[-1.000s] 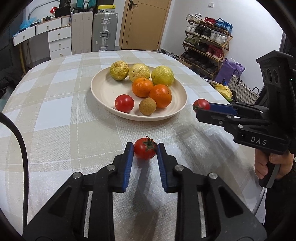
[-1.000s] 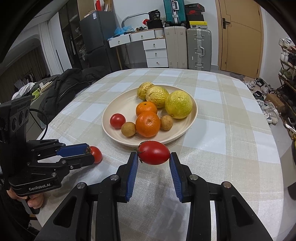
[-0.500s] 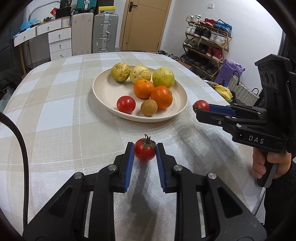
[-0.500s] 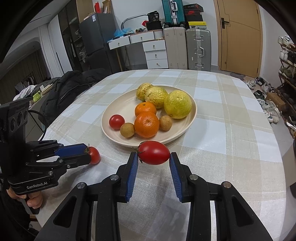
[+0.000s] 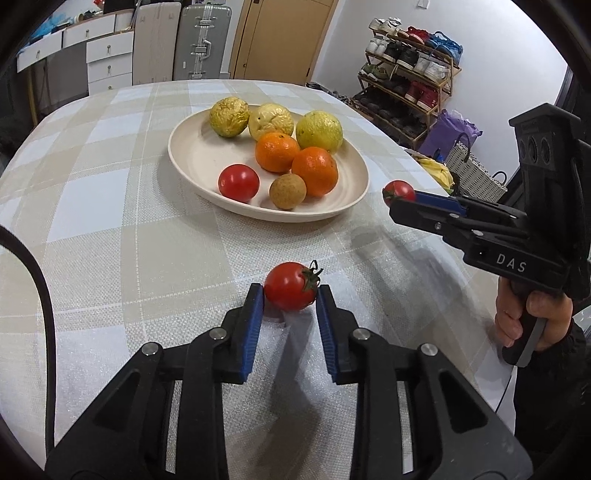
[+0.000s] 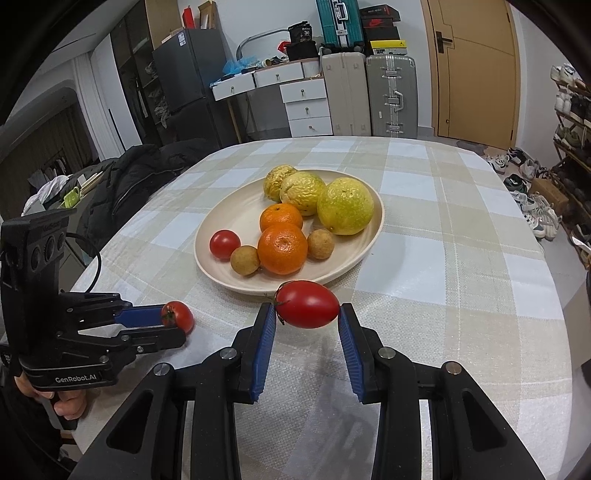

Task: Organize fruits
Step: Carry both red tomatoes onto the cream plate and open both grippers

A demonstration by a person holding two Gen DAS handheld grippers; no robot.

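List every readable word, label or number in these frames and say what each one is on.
"DAS": side of the right hand-held gripper.
"GenRobot.AI": side of the left hand-held gripper.
"30": black bag on the drawer unit; its smaller print is too small to read.
Sticker on the fridge: blurred, unreadable.
Shoebox markings: a logo only, no legible words.

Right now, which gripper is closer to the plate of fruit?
The right gripper. Its jaws hold an oval tomato just short of the plate's near rim. The left gripper, with a round tomato, sits farther back on the tablecloth.
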